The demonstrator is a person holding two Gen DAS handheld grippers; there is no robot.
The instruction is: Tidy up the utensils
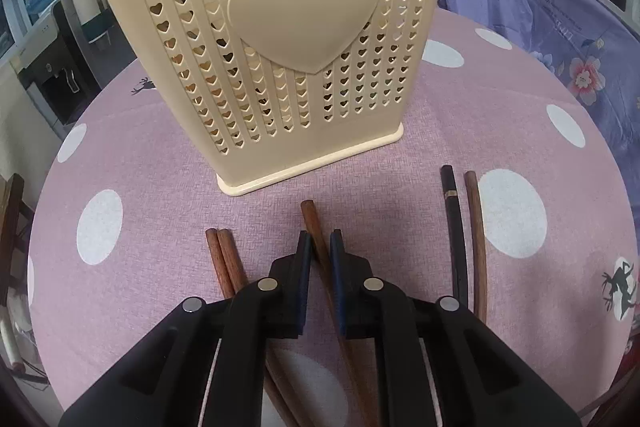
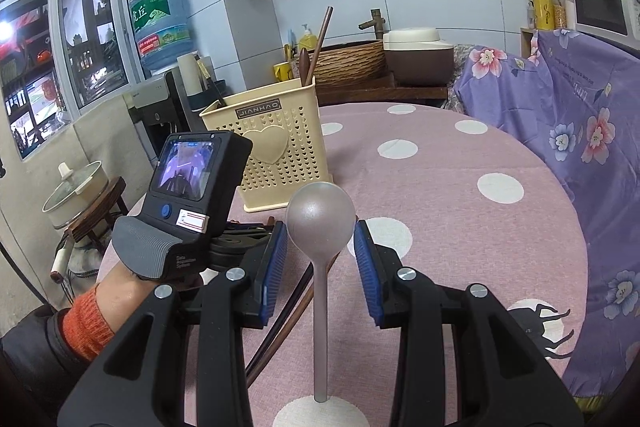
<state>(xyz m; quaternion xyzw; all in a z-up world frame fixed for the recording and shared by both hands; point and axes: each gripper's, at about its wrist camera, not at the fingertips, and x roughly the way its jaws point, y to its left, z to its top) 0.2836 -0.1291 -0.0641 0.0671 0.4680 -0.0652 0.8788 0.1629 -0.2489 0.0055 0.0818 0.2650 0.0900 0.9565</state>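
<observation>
Currently the left tool [image 1: 320, 243] has its blue-padded jaws nearly together around a single reddish-brown wooden chopstick [image 1: 316, 227], which lies on the pink tabletop with white dots [image 1: 140, 155]. The chopstick's blunt end sticks out ahead of the pads, towards the cream plastic utensil basket with heart-shaped holes [image 1: 276, 39]. Judgement: pads look to be pinching it, contact not fully resolvable.

Other utensils on the tabletop, left wrist view: a pair of reddish-brown chopsticks [image 1: 224, 259] side by side left of the tool; one black chopstick with a gold band [image 1: 454, 227] and one brown chopstick [image 1: 478, 235] to its right, close together.

Right tool [image 2: 320, 243]: jaws partly spread. A grey matte spoon with a round bowl [image 2: 320, 219] stands between them, bowel end forward, handle running back towards the camera; the pads do not touch the bowl, and whether the handle is held lower down I cannot tell. The basket [image 2: 276, 147] stands upright beyond, already holding some brown utensils [image 2: 320, 47] and a dark one at its left corner.

Step in hand (judged): picking up a chopstick with the left tool for the basket.

Next move calls for: lift clear of the tabletop, tilt the chopstick upright, carry it over the basket rim, then release. Risk: thin stick may pivot in the pads.
</observation>
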